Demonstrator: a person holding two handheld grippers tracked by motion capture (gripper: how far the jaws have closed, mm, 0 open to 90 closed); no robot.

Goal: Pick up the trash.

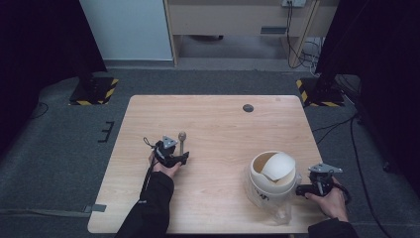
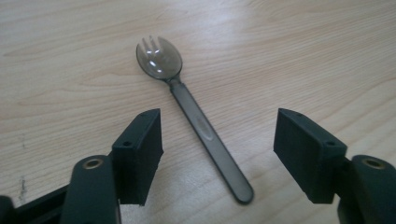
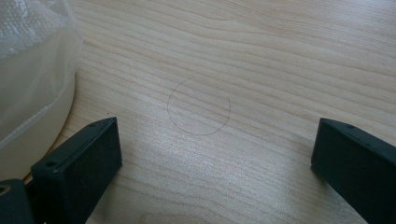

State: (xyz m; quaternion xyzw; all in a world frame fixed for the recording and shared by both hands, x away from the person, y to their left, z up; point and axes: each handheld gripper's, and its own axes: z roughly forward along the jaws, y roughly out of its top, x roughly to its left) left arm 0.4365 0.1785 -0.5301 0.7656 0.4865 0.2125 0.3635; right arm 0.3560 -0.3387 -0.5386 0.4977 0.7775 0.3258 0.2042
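Since no task's given, guessing a spork pickup: desk [image 1: 213, 119] bare btwn hands; white tub [image 1: 271, 178] in clear bag sits just beside right claw [image 3: 215, 154], jaws wide, empty; left claw [image 2: 217, 144] spread, straddling spork [image 2: 196, 116] handle, prob. pre-grasp.

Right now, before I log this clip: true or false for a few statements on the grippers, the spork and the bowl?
1. The left gripper is open. True.
2. The spork is clamped between its jaws. False: it lies flat on the table, handle between the open jaws, untouched.
3. The right gripper is shut. False: it is open over bare wood.
4. The bowl sits in a clear plastic bag. True.
5. The bowl is beside the left gripper. False: it is beside the right one.
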